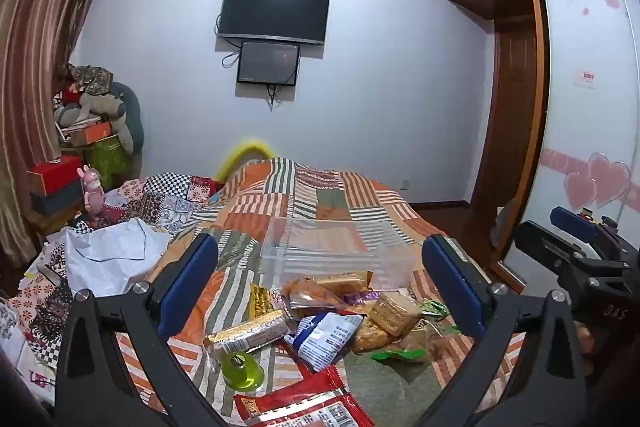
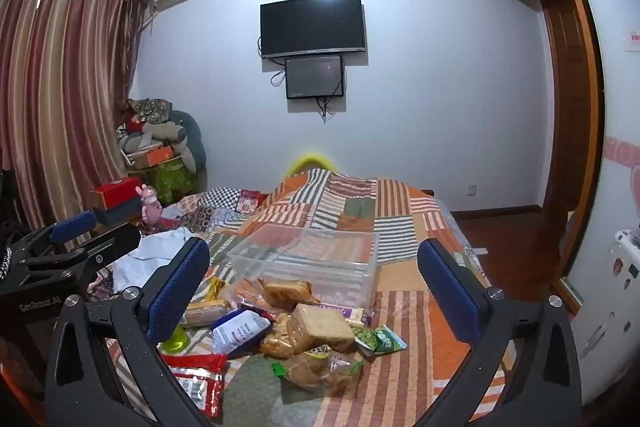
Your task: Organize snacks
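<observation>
Two hand-held grippers are hovering above a striped patchwork bedspread (image 2: 404, 311). The left gripper (image 1: 320, 279) and right gripper (image 2: 314, 277) are both spread wide, holding nothing. In the lower centre of each view, a heap of small crinkly plastic-wrapped snack packets (image 2: 296, 327) is lying just in front of an empty clear plastic rectangular bin (image 2: 308, 259). The packets are probably light, soft and slippery, with crushable biscuits inside; pinching a flat sealed edge gently looks safest.
</observation>
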Demonstrator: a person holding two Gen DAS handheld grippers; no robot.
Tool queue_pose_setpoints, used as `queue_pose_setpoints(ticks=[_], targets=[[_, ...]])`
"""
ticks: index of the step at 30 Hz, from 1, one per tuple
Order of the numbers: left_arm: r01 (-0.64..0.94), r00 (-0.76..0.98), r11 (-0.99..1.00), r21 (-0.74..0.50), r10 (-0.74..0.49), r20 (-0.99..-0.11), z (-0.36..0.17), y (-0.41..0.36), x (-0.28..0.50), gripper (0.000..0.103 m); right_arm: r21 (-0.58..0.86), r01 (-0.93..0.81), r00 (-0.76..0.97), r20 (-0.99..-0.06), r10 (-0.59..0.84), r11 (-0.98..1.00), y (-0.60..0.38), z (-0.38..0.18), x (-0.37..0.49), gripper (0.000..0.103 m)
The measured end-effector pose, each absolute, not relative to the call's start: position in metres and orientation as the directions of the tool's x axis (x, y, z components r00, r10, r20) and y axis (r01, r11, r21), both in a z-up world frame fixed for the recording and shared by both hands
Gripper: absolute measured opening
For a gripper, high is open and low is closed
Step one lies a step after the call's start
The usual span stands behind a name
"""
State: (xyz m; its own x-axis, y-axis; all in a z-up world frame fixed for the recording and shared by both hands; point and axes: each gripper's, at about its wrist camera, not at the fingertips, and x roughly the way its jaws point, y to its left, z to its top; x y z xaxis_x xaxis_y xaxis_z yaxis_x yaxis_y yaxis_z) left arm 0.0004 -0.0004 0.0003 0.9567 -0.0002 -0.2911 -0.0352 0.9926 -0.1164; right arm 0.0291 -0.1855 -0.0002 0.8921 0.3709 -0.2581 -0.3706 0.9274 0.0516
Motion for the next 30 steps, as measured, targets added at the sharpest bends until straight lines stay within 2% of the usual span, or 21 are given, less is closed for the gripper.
queue_pose_setpoints(ticks=[5,11,30], targets=[[-0.027,0.955,0.993,-0.115,-0.008,-0.296,-0.001,-0.003,0.01,0.103,0.066,-0.371,0.889,-0.264,0.374,0.926,-0.186,-0.002,0.03,0.103],[-0.037,0.968,0.991,-0.127,0.003,-0.252,0.001,0.007,-0.003,0.103,0.065,-0.372,0.89,-0.261,0.375,0.926,-0.184,0.002,0.027,0.103],[-0.026,0.967,0.993,-0.111,-0.004,-0.256,-0.001,-0.001,-0.002,0.103,0.082,-0.369,0.892,-0.25,0.377,0.926,-0.189,-0.001,0.027,0.103]])
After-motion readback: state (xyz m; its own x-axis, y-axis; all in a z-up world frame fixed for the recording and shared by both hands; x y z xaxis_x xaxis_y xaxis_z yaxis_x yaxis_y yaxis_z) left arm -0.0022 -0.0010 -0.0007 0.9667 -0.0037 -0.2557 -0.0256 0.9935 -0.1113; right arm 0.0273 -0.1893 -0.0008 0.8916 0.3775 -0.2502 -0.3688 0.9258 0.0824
